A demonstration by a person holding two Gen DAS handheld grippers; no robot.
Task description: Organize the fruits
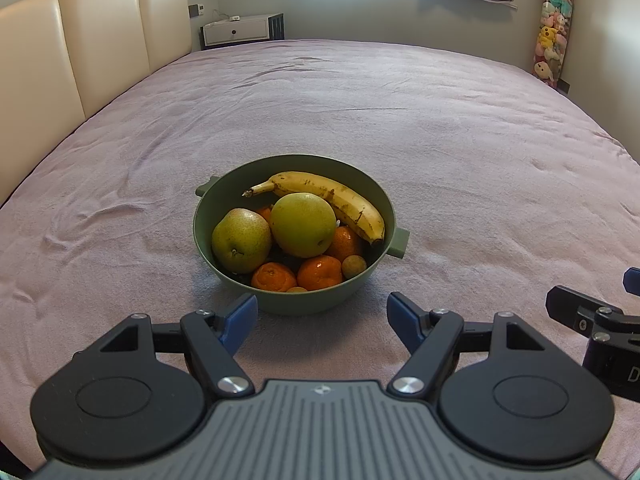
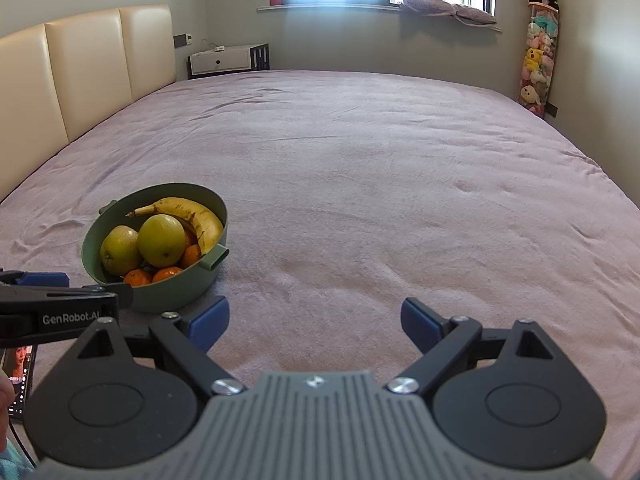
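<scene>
Left gripper [image 1: 322, 320]: its blue-padded fingers [image 1: 240, 318] are spread wide and hold nothing, the pads hanging over the pink bedspread [image 1: 440, 140] with bare fabric between them. Just beyond the fingertips, centred on the gap and slightly nearer the left pad, stands the green bowl [image 1: 224, 204], its near wall reaching down to about the level of the fingertips in this view; whether the left pad touches it cannot be told. Inside the bowl, a banana [image 1: 332, 200] lies across the far side, two green-yellow pears [image 1: 240, 240] sit in front of it, and several tangerines [image 1: 320, 272] fill the near side, with a small brown round fruit [image 1: 354, 267] beside them. Right gripper [image 2: 316, 320]: its fingers [image 2: 210, 320] are likewise set wide apart and empty, over open bedspread. The bowl lies ahead and to the left of the left fingertip, near it but apart. Part of the left gripper's black body enters this view from the left edge, in front of the bowl. Further outward, a cream padded headboard [image 1: 100, 32] rises to the left, a white nightstand [image 1: 236, 31] stands at the far corner, and a hanging column of plush toys [image 1: 554, 28] occupies the far right wall.
</scene>
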